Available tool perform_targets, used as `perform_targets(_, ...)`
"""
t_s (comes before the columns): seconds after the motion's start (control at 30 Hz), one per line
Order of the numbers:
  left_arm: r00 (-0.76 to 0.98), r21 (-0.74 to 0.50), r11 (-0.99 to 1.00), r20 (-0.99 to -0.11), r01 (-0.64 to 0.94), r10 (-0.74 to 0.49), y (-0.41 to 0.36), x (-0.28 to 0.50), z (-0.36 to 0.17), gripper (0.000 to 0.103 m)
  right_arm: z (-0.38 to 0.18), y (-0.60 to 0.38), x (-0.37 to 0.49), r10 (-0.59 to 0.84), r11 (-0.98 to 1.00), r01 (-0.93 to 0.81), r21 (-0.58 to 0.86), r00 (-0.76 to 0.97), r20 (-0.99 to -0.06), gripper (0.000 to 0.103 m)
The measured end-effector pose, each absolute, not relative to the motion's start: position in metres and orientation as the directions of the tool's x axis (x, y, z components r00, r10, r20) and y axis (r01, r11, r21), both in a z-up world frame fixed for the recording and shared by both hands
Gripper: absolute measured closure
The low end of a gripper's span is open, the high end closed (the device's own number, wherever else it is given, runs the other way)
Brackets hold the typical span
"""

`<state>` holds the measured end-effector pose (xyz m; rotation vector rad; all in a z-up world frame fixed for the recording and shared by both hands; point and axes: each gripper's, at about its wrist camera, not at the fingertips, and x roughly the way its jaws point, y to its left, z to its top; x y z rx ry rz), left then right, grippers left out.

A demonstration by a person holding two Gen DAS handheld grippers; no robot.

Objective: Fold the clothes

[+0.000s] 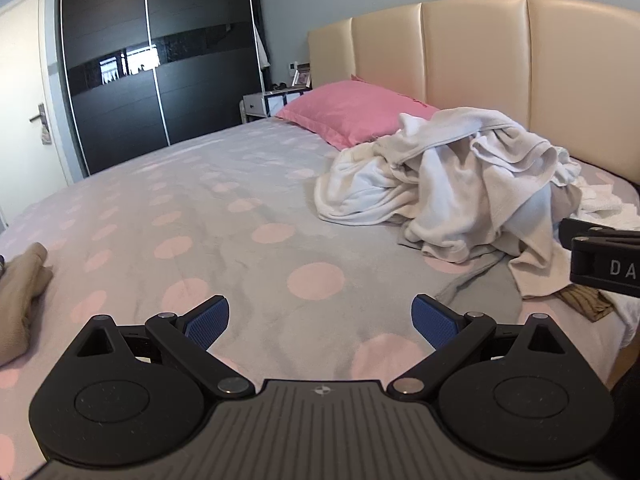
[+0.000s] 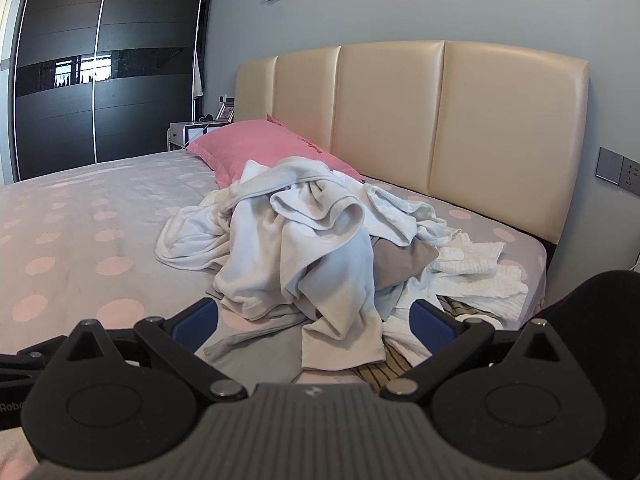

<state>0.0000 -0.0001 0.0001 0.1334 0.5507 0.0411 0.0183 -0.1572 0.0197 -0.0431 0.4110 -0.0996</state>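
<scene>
A heap of crumpled clothes (image 1: 452,184), mostly white and cream, lies on the bed near the headboard. In the right wrist view the clothes heap (image 2: 304,240) also shows a brown-grey piece (image 2: 400,260), white crinkled cloths (image 2: 476,276) and a striped garment (image 2: 384,368). My left gripper (image 1: 320,320) is open over bare bedsheet, left of the heap. Open too, my right gripper (image 2: 316,320) hovers right in front of the heap, a cream garment end (image 2: 344,340) lying between its fingers. The right gripper's body (image 1: 600,256) shows at the left view's right edge.
The bed (image 1: 200,208) has a grey sheet with pink dots. A pink pillow (image 1: 352,112) lies by the beige headboard (image 1: 472,60). A beige cloth (image 1: 20,300) rests at the left edge. A dark wardrobe (image 1: 152,60) and a nightstand (image 1: 264,104) stand beyond.
</scene>
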Motion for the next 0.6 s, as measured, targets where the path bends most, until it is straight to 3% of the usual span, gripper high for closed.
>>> perform_targets(0.6, 0.85, 0.14, 0.99, -0.521, -0.002, 0.075, -0.0066, -0.001, 0.0033, 0.003, 0.0165, -0.1572, 0.0187, -0.101, 0.995, 0.084, -0.062, 0.912, -0.399, 0.001)
